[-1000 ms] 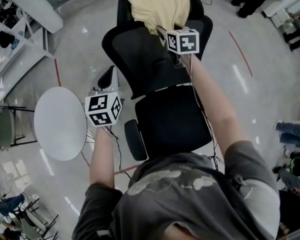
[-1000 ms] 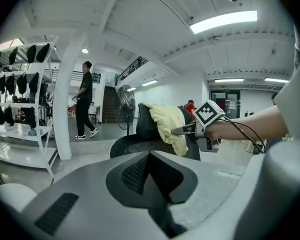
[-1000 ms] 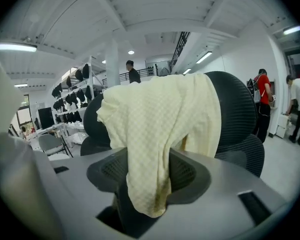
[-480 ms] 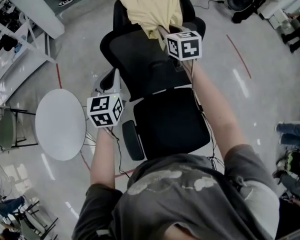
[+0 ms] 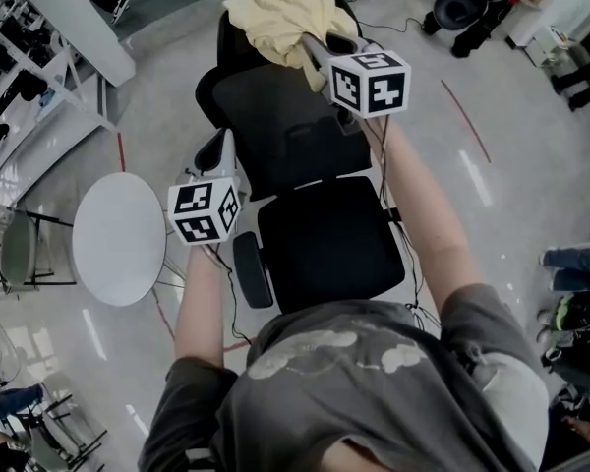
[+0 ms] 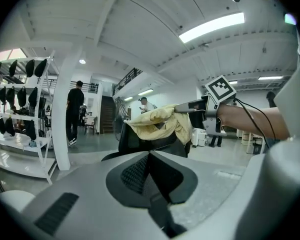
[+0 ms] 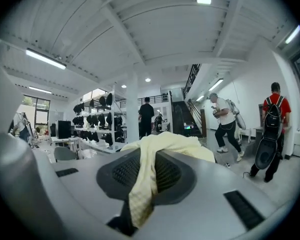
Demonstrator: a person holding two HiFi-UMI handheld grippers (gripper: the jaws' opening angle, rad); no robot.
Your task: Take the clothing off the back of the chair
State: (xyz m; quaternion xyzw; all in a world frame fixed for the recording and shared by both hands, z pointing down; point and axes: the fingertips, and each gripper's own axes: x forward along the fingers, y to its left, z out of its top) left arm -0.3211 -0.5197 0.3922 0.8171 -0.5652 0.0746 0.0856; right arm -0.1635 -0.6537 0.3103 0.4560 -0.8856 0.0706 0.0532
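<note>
A pale yellow garment [image 5: 280, 23] lies bunched over the top of a black office chair's back [image 5: 285, 126]. My right gripper [image 5: 317, 49] reaches to it from the front and is shut on a fold of the cloth. Its jaws have just been closing with that cloth between them. In the right gripper view the garment [image 7: 170, 144] hangs down between the pads [image 7: 117, 171]. The left gripper view shows the garment [image 6: 160, 124] lifted off the chair back [image 6: 140, 141] on one side. My left gripper [image 5: 216, 155] hovers beside the chair's left armrest, shut and holding nothing.
A round white table [image 5: 118, 239] stands left of the chair, with shelving racks [image 5: 20, 87] beyond it. A white pillar [image 6: 65, 119] rises at the left. People [image 7: 225, 121] walk in the background, and another person's legs [image 5: 575, 259] show at the right.
The right gripper has risen with the garment in its jaws, pulling the cloth up off the chair back. The left gripper has risen slightly beside the armrest.
</note>
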